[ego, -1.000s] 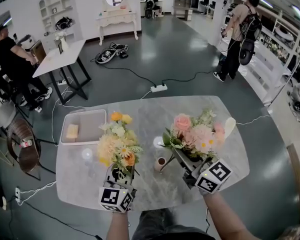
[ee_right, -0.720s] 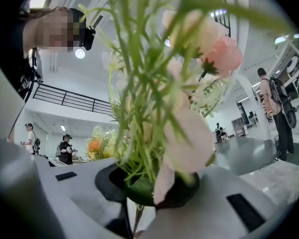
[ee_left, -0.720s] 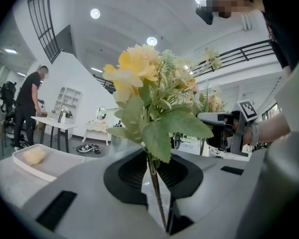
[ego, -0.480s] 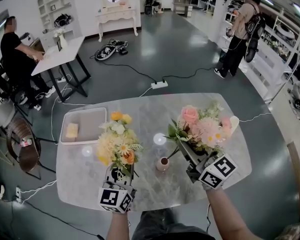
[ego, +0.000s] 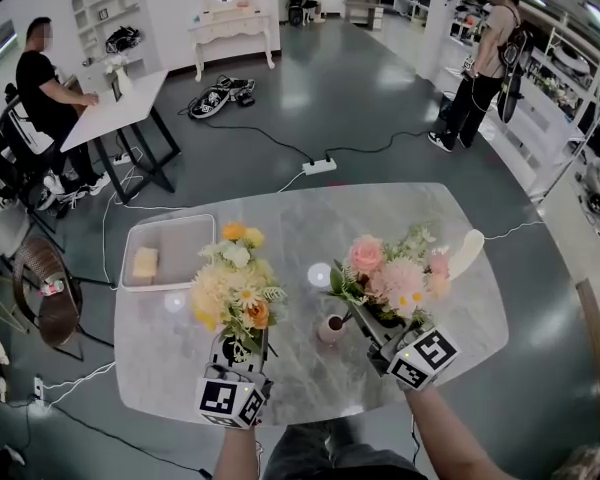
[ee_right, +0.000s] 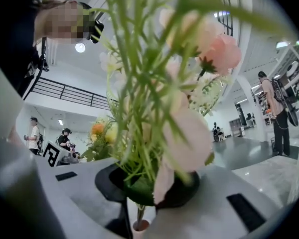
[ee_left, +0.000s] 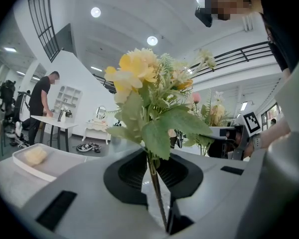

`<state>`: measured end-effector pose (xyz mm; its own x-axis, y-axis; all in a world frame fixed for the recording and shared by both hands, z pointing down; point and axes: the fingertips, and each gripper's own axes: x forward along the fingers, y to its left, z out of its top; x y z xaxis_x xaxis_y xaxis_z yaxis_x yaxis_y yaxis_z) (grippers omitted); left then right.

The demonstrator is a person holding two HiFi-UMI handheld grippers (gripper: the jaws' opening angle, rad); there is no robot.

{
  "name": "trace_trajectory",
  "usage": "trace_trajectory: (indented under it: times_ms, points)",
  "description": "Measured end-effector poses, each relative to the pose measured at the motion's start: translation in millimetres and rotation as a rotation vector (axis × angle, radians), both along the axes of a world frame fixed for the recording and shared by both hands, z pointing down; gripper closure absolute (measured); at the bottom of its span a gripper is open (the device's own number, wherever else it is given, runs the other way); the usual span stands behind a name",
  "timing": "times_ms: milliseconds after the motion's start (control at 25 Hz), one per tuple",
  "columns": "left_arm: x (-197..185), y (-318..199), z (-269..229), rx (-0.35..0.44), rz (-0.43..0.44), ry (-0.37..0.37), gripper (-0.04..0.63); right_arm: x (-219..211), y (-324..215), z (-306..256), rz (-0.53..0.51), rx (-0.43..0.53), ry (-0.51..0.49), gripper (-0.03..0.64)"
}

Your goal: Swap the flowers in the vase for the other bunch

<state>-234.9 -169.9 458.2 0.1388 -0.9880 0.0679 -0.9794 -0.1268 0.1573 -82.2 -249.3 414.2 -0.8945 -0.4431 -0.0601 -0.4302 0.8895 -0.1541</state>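
Two bunches held over the marble worktop point(ego: 280, 218), the small vase point(ego: 331, 328) between them.

The left hand-held gripper point(ego: 242, 353) is clamped shut on the thin stem of the yellow bunch point(ego: 235, 288), which is held upright near the worktop's front edge. The right hand-held gripper point(ego: 368, 320) is closed on the stems of the pink bunch point(ego: 392, 273); this bunch is tilted, heads up and to the right, stem ends down at the vase's mouth. A white tray point(ego: 170, 251) is seen at the far left, well apart.

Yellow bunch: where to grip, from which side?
The bare stem under the leaves, coming in level from the side, as the left gripper has it, jaws shut across it. The yellow bunch is wide and soft on top; only the stem is thin.
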Motion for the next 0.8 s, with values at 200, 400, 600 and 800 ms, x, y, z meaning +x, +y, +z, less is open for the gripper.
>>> trace_trajectory:
  times_ms: [200, 400, 600, 800]
  points:
    - [-9, 3, 3, -0.003, 0.015, -0.013, 0.537, -5, 10, 27, 0.027, -0.002, 0.023, 0.522]
    - [-20, -6, 9, -0.004, 0.028, -0.007, 0.537, -12, 9, 41, 0.056, 0.004, 0.036, 0.522]
    - [-21, -17, 8, -0.004, 0.059, -0.015, 0.537, -14, 11, 47, 0.071, -0.001, 0.044, 0.522]
    - [-21, -25, 8, 0.003, 0.091, -0.016, 0.536, -18, 17, 54, 0.069, 0.001, 0.057, 0.520]
